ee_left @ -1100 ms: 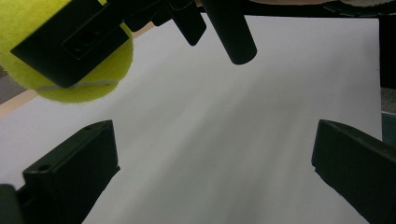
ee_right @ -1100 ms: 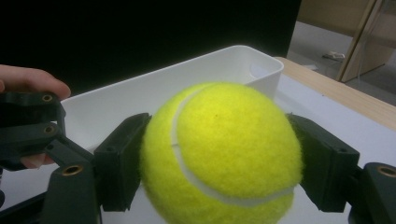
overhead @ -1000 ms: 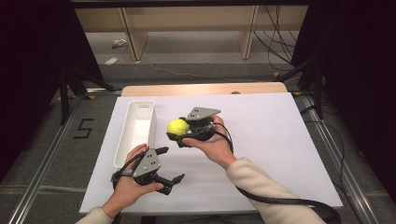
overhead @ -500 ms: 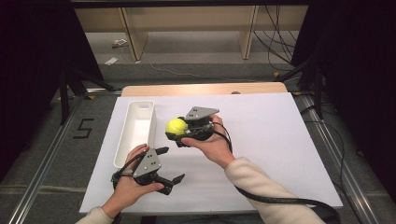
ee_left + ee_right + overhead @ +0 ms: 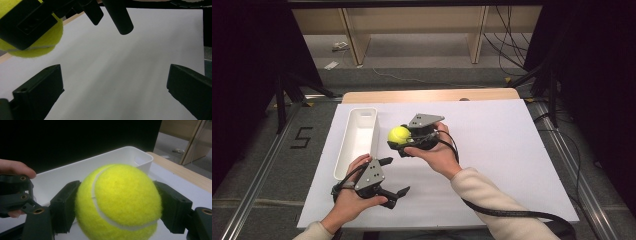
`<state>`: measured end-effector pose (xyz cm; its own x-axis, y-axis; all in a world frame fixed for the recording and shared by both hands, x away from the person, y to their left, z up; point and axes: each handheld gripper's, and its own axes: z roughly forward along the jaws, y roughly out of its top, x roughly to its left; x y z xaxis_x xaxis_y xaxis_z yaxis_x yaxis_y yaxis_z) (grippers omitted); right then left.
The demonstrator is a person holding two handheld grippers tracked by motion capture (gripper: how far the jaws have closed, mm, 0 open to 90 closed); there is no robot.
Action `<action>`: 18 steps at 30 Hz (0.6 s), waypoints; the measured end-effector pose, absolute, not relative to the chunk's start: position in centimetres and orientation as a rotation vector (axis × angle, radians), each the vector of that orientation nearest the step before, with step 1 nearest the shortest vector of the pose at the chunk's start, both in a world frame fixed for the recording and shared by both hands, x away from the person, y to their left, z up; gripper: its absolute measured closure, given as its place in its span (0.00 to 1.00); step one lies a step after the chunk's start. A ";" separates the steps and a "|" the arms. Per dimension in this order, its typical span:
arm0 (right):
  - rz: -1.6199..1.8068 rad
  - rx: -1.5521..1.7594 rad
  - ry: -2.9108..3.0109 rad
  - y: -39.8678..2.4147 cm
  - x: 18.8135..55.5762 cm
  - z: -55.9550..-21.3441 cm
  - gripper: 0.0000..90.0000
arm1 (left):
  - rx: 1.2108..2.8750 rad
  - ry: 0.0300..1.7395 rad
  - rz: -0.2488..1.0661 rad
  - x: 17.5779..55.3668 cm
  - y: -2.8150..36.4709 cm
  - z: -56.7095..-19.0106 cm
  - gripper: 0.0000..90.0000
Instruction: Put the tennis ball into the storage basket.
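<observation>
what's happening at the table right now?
A person works with a hand-held gripper in each hand. The right hand-held gripper is clamped on a yellow tennis ball, held above the white sheet just beside the long white bin. The bin looks empty. The left hand-held gripper sits open nearer the person, holding nothing. The ball is not yet in the bin.

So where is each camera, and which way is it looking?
High view: above the table's near side, looking forward and down; both forearms, left tool, right tool.
Left gripper view: on the left tool, looking over the white sheet; its open jaws.
Right gripper view: on the right tool, facing the white bin; jaws clamping the tennis ball.
All share the ball.
</observation>
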<state>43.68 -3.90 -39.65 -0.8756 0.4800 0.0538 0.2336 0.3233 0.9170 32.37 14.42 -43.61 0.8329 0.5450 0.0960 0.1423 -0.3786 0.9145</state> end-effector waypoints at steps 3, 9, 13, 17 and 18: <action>1.573 0.646 2.363 -3.8 43.7 -39.6 0.29 | 1.938 0.514 0.470 32.4 14.4 -43.6 0.00; 1.575 0.648 2.356 -3.6 43.9 -39.5 0.29 | 1.941 0.510 0.471 32.4 14.4 -43.6 0.00; 1.571 0.636 2.362 -3.4 44.0 -39.3 0.29 | 1.940 0.510 0.472 32.4 14.4 -43.6 0.00; 1.570 0.632 2.358 -3.3 44.1 -39.2 0.29 | 1.941 0.510 0.472 32.4 14.4 -43.6 0.00; 1.569 0.632 2.358 -3.3 44.1 -39.3 0.29 | 1.940 0.510 0.472 32.3 14.4 -43.6 0.00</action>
<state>44.07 -3.30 -39.26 -0.8781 0.4769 0.0394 0.2206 0.3304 0.9177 32.34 14.41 -43.61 0.8329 0.5445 0.0992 0.1402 -0.3809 0.9139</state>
